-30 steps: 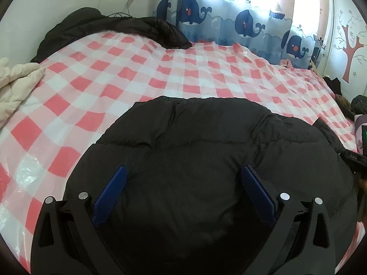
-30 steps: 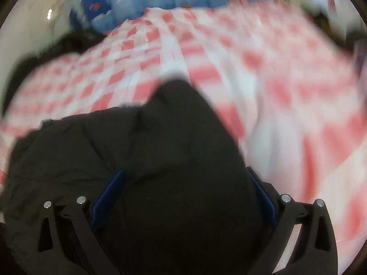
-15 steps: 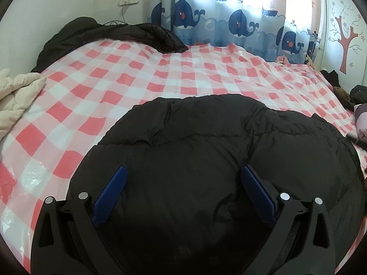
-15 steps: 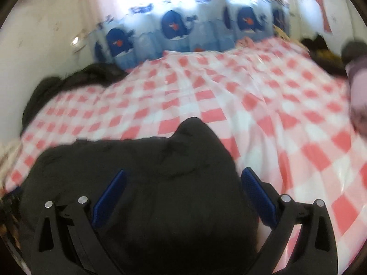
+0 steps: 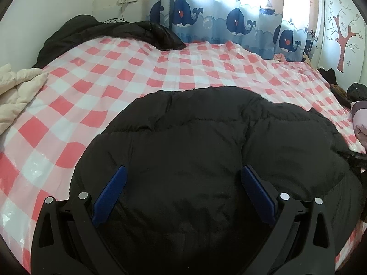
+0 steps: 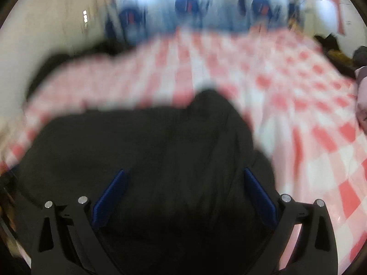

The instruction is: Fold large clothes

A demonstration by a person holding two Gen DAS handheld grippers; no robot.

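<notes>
Your left gripper [image 5: 182, 170] hangs with blue fingers spread wide over the puffy black quilted down jacket [image 5: 206, 142], heaped at the near edge of the glossy red-and-white checked bed cover [image 5: 114, 73]. Your right gripper [image 6: 183, 174], blurred, also gapes above it.

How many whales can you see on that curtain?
4 full whales on the curtain: one, next, third, and one partly folded at left. More may hide in the folds.

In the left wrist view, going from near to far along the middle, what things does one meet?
Left gripper → black padded coat → pink checked sheet → whale curtain.
</notes>
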